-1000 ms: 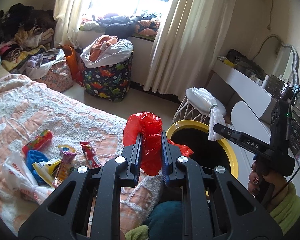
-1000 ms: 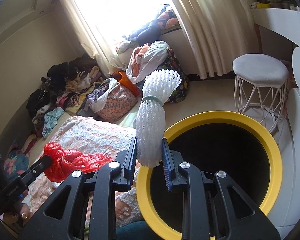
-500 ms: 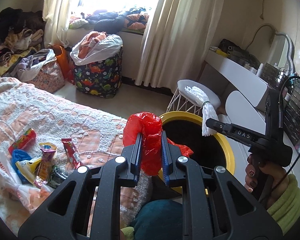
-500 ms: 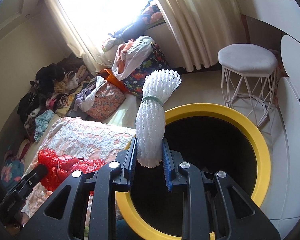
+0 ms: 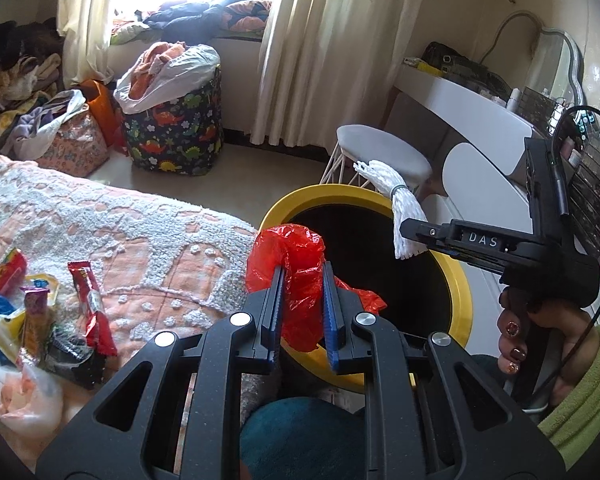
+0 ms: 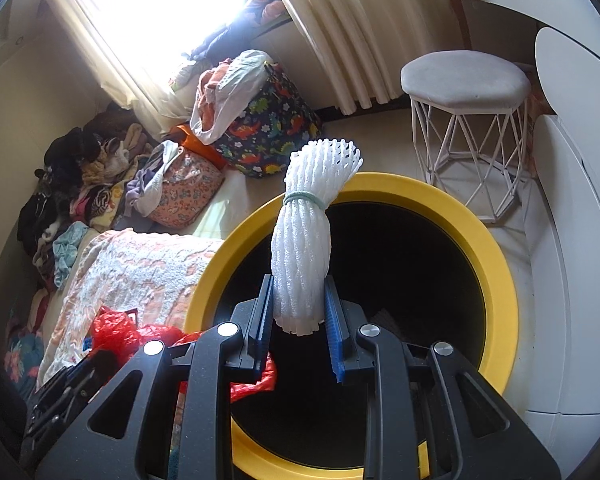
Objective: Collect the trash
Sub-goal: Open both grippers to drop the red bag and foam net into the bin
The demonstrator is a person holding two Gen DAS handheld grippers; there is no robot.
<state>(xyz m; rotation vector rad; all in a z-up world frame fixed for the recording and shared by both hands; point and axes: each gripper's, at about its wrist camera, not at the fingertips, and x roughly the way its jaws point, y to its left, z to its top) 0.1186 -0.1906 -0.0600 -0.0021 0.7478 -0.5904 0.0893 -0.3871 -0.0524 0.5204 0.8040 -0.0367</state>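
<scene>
My left gripper (image 5: 300, 280) is shut on a crumpled red plastic bag (image 5: 292, 260), held over the near left rim of a yellow-rimmed black bin (image 5: 456, 280). My right gripper (image 6: 298, 292) is shut on a white foam net bundle (image 6: 304, 248) tied with a green band, held upright above the bin's dark opening (image 6: 496, 264). The left wrist view shows the right gripper (image 5: 410, 236) with the foam bundle (image 5: 404, 208) over the far rim. The red bag (image 6: 116, 328) appears low left in the right wrist view.
Several snack wrappers and plastic bags (image 5: 40, 320) lie on the pink-and-white bed cover (image 5: 120, 220) to the left. A white wire stool (image 6: 464, 80) stands behind the bin, a white dresser (image 5: 460, 108) to the right. Dinosaur-print hamper (image 5: 172, 128) and clothes piles sit near the window.
Both grippers moved down and closer to the bin. The bin's opening now fills more of both views; the red bag has come over its rim.
</scene>
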